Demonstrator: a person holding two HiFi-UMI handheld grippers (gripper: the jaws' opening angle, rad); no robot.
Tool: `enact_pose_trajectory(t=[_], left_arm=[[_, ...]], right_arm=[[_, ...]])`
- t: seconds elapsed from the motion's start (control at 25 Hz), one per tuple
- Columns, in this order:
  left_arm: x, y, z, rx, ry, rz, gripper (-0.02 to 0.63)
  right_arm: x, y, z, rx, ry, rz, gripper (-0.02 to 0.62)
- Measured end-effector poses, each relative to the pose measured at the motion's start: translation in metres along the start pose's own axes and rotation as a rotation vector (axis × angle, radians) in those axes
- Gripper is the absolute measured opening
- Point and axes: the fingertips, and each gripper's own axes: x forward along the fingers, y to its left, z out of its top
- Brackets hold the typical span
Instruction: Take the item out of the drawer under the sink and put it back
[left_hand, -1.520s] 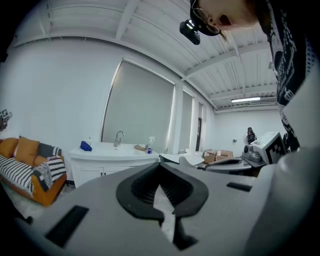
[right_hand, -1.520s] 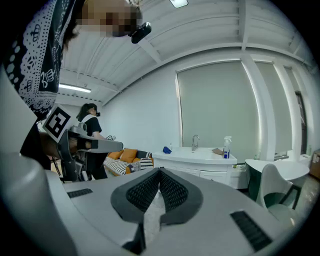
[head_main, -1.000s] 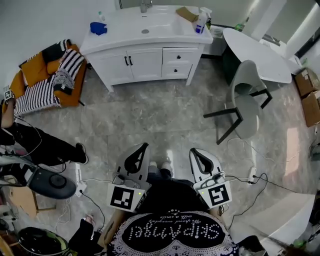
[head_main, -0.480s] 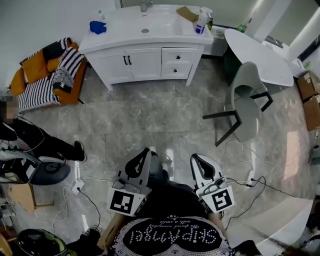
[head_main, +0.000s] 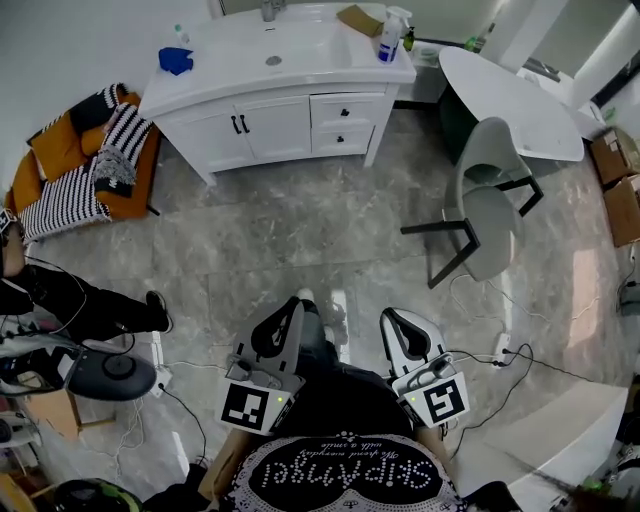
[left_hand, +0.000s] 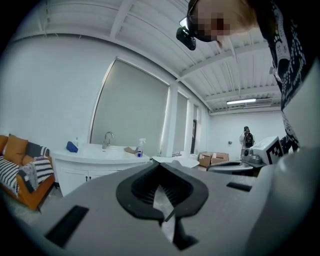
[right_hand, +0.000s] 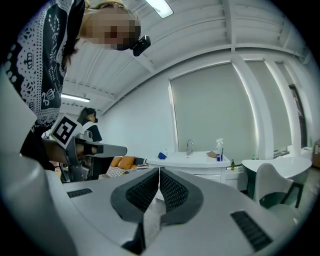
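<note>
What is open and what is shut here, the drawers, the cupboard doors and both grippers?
Left gripper: shut, fingers together, nothing held.
Right gripper: shut, fingers together, nothing held.
Drawers: both closed.
Cupboard doors: closed.
Spray bottle: upright on the sink counter.
Chair: standing upright.

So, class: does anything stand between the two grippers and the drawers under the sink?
Nothing visible does. Bare floor runs from the left gripper and right gripper to the drawers; the chair stands off to the right.
</note>
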Motion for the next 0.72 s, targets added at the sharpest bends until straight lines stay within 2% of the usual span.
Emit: enact_pose_trajectory(t=[0.32, 0.56, 0.72], left_arm=[[0.048, 0.032, 0.011, -0.018, -0.014, -0.052, 0.005], [0.080, 0.073, 0.034, -0.036, -0.019, -0.089, 0.005], [0.102, 0.097, 0.040, -0.052, -0.008, -0.107, 0.005]], right_arm=[[0.041, -0.032, -0.003, 0.010, 0.044, -0.070, 0.018], [0.104, -0.049, 0.029, 0.013, -0.005, -0.117, 0.018], [0.130, -0.057, 0.035, -0.008, -0.012, -0.131, 0.018]])
